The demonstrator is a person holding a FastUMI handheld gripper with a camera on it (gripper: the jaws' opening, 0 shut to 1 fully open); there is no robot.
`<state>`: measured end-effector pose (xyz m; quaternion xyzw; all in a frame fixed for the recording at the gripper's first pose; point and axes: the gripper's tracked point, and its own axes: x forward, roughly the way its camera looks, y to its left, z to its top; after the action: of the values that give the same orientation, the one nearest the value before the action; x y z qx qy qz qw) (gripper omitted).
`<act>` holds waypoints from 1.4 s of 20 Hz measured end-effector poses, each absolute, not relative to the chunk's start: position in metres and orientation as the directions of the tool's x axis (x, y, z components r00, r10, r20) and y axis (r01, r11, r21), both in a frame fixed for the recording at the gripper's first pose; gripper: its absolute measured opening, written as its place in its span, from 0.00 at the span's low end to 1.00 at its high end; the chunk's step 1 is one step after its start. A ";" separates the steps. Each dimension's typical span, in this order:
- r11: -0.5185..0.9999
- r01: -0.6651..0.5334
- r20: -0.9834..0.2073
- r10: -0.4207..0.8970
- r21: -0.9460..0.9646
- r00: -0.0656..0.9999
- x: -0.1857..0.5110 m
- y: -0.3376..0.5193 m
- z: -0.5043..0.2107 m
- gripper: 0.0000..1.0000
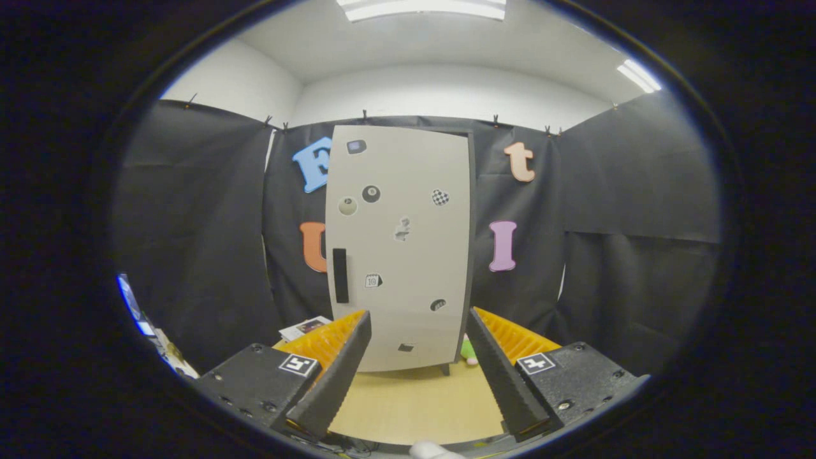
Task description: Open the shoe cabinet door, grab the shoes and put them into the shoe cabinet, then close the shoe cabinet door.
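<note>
The claw (417,319) is spread wide, its two fingers (338,370) well apart and holding nothing, with bare light-wood desk (414,405) showing between them. Straight ahead at 12 o'clock, beyond the fingertips, stands the shoe cabinet (401,248), upright on the desk against the booth's black cloth wall (612,242). Its pale door (408,191) is shut and faces the claw, and a thin dark side edge of the cabinet shows along the door's right side. A black vertical handle (340,275) sits on the door near its left edge, at about 11 o'clock from the claw and just above the left fingertip. Small stickers (371,194) are scattered over the door, among them a black ball, a pale ball, a checkered heart and a small calendar-like square. At the cabinet's foot, at about 1 o'clock and just beside the right finger, a small green and pink thing (470,352) lies on the desk; it is partly hidden and I cannot tell what it is. At about 10 o'clock, left of the cabinet's base, a flat printed sheet or booklet (305,327) rests on the desk. Ceiling lights (421,7) glow overhead above white walls.
</note>
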<state>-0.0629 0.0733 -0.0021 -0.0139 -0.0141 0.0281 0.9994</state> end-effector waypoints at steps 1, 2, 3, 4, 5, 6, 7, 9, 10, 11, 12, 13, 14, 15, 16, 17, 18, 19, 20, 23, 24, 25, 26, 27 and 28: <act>0.999 -0.042 0.025 0.043 -0.024 0.999 -0.066 0.069 -0.003 0.98; 0.999 -0.040 0.024 0.040 -0.016 0.999 -0.069 0.069 -0.004 0.98; 0.999 -0.046 0.027 0.046 -0.008 0.999 -0.071 0.071 -0.004 0.98; 0.999 -0.050 0.024 0.050 -0.003 0.998 -0.073 0.072 -0.005 0.98; 0.998 -0.055 0.021 0.055 -0.001 0.998 -0.073 0.072 -0.006 0.98; 0.998 -0.059 0.021 0.059 0.001 0.998 -0.074 0.072 -0.005 0.98; 0.998 -0.064 0.017 0.064 0.004 0.998 -0.074 0.072 -0.006 0.99; 0.997 -0.072 0.019 0.072 0.008 0.997 -0.075 0.072 -0.006 0.98; 0.997 -0.075 0.021 0.074 0.007 0.997 -0.075 0.072 -0.005 0.98; 0.997 -0.080 0.024 0.080 0.008 0.997 -0.076 0.072 -0.006 0.98; 0.996 -0.084 0.024 0.084 0.009 0.996 -0.075 0.074 -0.006 0.98; 0.996 -0.087 0.023 0.087 0.009 0.996 -0.075 0.074 -0.007 0.98; 0.996 -0.090 0.022 0.090 0.010 0.996 -0.074 0.075 -0.008 0.98; 0.996 -0.093 0.019 0.093 0.010 0.995 -0.073 0.076 -0.009 0.98; 0.995 -0.096 0.020 0.096 0.011 0.995 -0.073 0.076 -0.009 0.98; 0.995 -0.095 0.018 0.095 0.010 0.995 -0.072 0.075 -0.008 0.98; 0.995 -0.095 0.016 0.095 0.007 0.995 -0.072 0.074 -0.009 0.98; 0.996 -0.094 0.015 0.094 0.005 0.995 -0.071 0.074 -0.009 0.98; 0.996 -0.092 0.013 0.092 0.002 0.996 -0.070 0.071 -0.010 0.98; 0.996 -0.086 0.011 0.086 0.001 0.996 -0.069 0.069 -0.010 0.98; 0.996 -0.087 0.010 0.087 0.004 0.996 -0.068 0.069 -0.012 0.98; 0.996 -0.088 0.006 0.088 0.007 0.996 -0.066 0.069 -0.012 0.98; 0.996 -0.090 -0.001 0.090 0.009 0.996 -0.065 0.070 -0.013 0.98; 0.996 -0.092 -0.007 0.093 0.010 0.996 -0.064 0.071 -0.013 0.98; 0.995 -0.095 -0.009 0.095 0.007 0.995 -0.063 0.072 -0.014 0.98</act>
<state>-0.0630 0.0724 -0.0136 0.0034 0.0048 0.0474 0.9989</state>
